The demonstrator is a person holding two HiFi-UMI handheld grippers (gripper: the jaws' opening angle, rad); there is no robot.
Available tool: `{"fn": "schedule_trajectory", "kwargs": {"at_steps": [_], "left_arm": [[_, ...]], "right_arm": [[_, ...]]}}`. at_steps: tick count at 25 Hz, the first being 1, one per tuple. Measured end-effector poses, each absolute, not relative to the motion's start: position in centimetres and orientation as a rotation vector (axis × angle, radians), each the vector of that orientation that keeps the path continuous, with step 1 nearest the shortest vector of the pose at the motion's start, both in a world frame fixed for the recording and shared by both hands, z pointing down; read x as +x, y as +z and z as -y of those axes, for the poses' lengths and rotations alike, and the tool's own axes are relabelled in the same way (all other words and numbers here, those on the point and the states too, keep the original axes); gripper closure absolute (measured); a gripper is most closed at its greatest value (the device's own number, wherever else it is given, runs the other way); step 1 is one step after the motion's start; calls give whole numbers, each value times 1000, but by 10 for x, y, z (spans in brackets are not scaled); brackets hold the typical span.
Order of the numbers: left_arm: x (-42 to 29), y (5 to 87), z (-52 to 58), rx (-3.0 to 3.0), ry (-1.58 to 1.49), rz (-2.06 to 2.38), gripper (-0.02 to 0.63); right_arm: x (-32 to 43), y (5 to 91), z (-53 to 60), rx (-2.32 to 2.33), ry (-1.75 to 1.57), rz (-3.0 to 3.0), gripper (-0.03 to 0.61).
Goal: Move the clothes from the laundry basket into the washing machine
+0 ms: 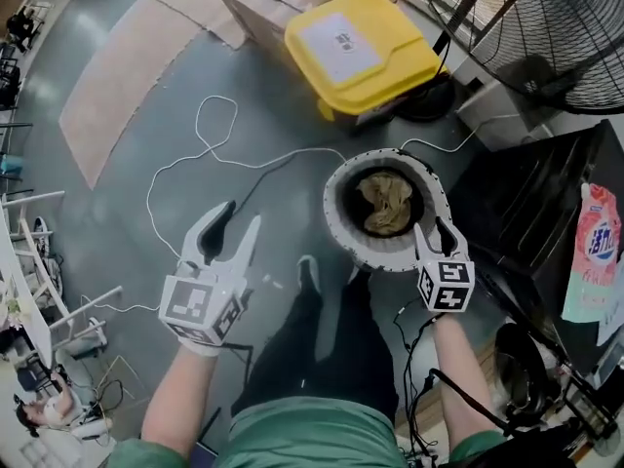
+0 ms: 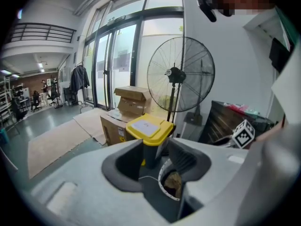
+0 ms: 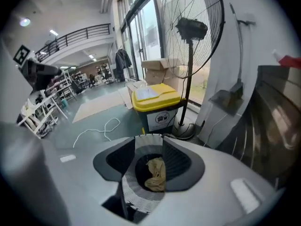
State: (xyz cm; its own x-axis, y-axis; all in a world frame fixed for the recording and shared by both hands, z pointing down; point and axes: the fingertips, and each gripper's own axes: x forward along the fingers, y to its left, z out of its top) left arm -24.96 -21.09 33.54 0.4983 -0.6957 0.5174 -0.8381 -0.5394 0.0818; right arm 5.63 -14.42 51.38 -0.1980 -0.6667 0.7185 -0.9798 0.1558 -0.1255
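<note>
Plainly, left claw (image 1: 242,215) and right claw (image 1: 435,234) gape empty near the basket (image 1: 336,224), yellow bin (image 1: 366,42) behind.

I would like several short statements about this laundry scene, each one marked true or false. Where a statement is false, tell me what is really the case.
1. The laundry basket holds a beige cloth. True.
2. The yellow bin stands with its lid open. False: the lid is closed.
3. The left gripper holds a garment. False: its jaws are apart and nothing is between them.
4. A white cable lies on the floor. True.
5. The right gripper is closer to the basket than the left gripper is. True.
6. The right gripper is shut on the cloth. False: its jaws are apart and the cloth lies in the basket, beyond them.
</note>
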Motion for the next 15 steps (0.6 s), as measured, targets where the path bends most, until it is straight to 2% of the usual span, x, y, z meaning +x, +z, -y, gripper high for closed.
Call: {"fn": "schedule_trajectory", "kwargs": {"at_steps": [15], "left_arm": [[-281, 487, 258, 2293, 691, 1332, 442]], "right_arm": [[35, 727, 190, 1067, 701, 1912, 396]]}}
